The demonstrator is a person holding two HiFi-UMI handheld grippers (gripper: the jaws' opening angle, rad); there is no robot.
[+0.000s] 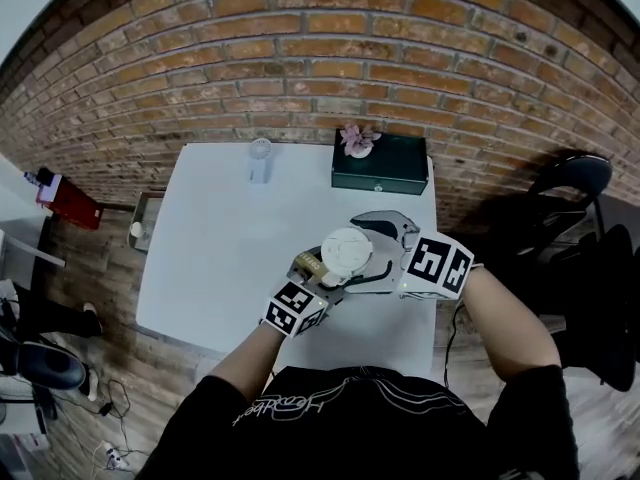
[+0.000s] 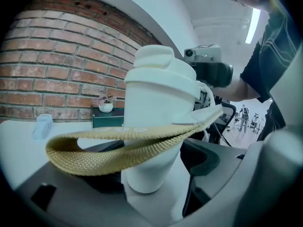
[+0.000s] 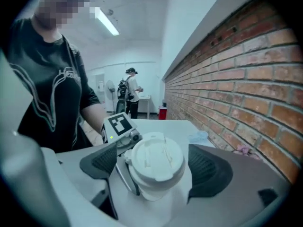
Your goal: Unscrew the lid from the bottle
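A white bottle (image 2: 154, 126) with a white screw lid (image 1: 347, 252) stands near the front right of the white table (image 1: 230, 238). A tan strap (image 2: 113, 148) loops from under the lid. My left gripper (image 1: 325, 274) comes in from the front and is shut on the bottle's lower body, with a pad against each side. My right gripper (image 1: 354, 254) reaches in from the right at lid height. In the right gripper view the lid (image 3: 156, 162) sits between its dark pads (image 3: 210, 171) with a gap on either side, so this gripper is open.
A dark green box (image 1: 382, 164) with a small pink plant (image 1: 358, 140) sits at the table's back right edge. A clear cup (image 1: 260, 158) stands at the back middle. A black chair (image 1: 572, 180) is to the right. A brick wall runs behind the table.
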